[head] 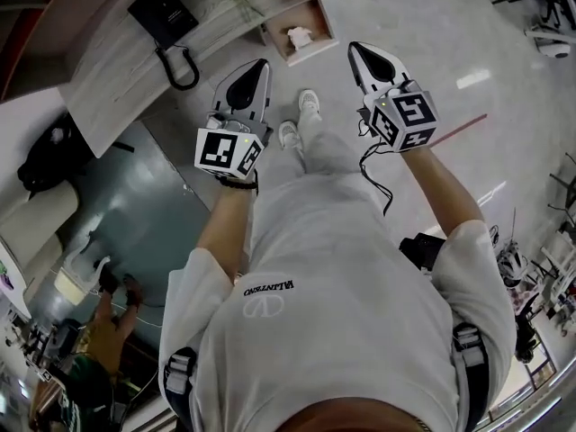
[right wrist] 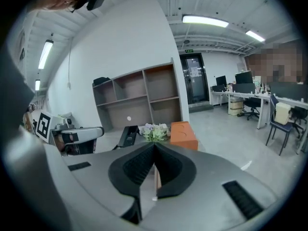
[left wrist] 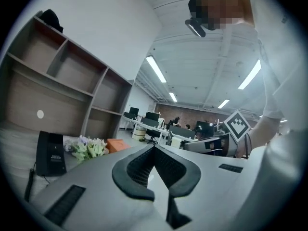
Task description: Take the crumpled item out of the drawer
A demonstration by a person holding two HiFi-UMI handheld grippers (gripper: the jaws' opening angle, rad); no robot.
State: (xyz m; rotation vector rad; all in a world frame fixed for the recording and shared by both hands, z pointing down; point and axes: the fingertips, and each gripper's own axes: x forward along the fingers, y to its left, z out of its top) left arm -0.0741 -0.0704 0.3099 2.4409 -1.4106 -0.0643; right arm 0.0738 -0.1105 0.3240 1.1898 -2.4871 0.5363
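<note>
1. Drawer (head: 308, 52), one: a wooden box pulled out of the front of the counter (head: 108, 70), open at the top. Contents: one crumpled item (head: 299, 36), white, lying inside on the drawer's bottom, with neither gripper touching it.
2. Shelf unit (right wrist: 144, 93), one: it stands behind the counter, against the wall, and has open compartments in rows. One dark thing (right wrist: 101, 80) lies on its top; what it is cannot be told.
3. Loose articles on the counter top, three in all:
   - one black phone (head: 165, 12), with its cord hanging over the counter's front edge;
   - one bunch of flowers (right wrist: 155, 131), just beside the phone;
   - one orange box (right wrist: 183, 134), just beside the flowers, at the counter's end above the drawer.
4. Grippers, two, both in front of the counter and held over the floor, well apart from each other:
   - left gripper (head: 263, 65): jaws pressed together, nothing between them, tips pointing toward the counter and short of the drawer;
   - right gripper (head: 355, 49): jaws likewise pressed together and empty, near the drawer's outer end but apart from it.
</note>
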